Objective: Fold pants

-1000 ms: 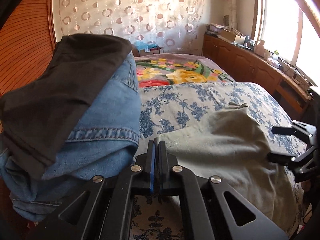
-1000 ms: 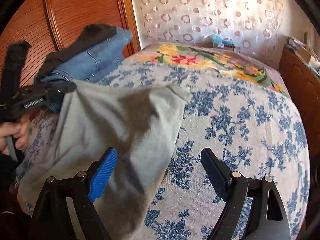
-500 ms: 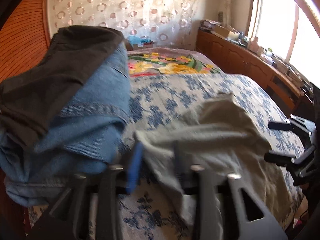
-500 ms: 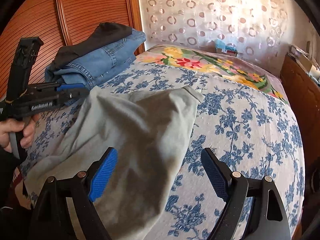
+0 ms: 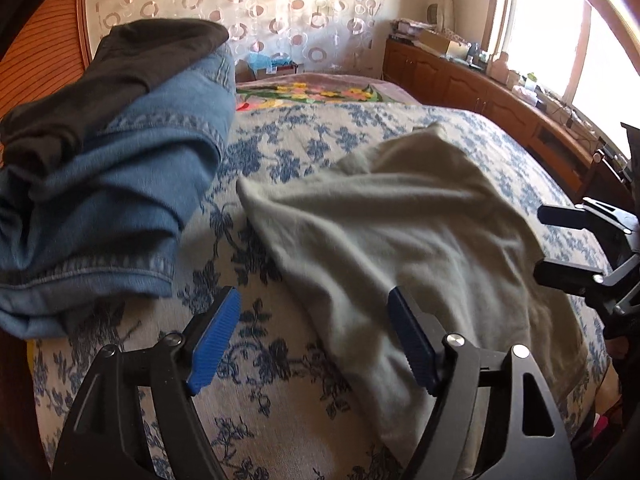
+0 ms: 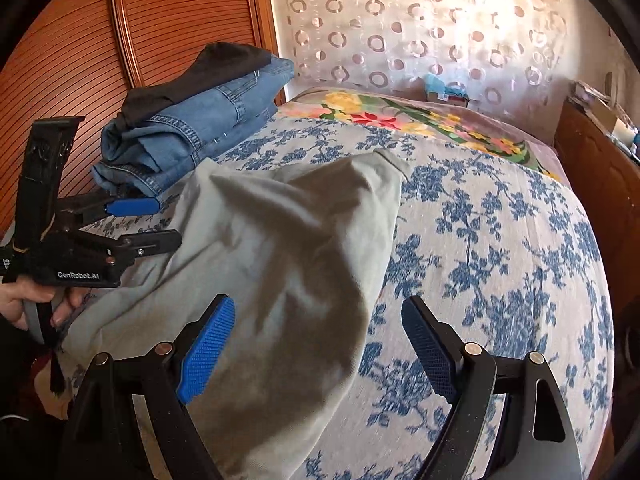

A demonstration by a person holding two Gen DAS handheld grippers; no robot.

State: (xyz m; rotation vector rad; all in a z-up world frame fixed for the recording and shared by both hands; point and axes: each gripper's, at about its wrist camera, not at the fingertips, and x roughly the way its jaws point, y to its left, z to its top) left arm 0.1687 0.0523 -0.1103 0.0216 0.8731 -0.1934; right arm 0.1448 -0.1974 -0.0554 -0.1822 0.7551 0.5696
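Pants (image 5: pixel 404 240), grey-green ones, lie on the bed (image 5: pixel 304 144) in a loose heap, folded over but still bumpy and not neat. I think the fold is only partly done, and the cloth needs one more fold and some smoothing. Blue jeans (image 5: pixel 120 200) with a dark garment (image 5: pixel 120 76) on top sit in a pile by the wall, just beside the pants.

The left gripper (image 5: pixel 316 338) has just been opening. Its jaws stand wide, with the near edge of the pants under the right jaw, and the pads do not press it. The right gripper (image 6: pixel 320 344) is open too, and hangs over the near part of the pants, holding nothing.
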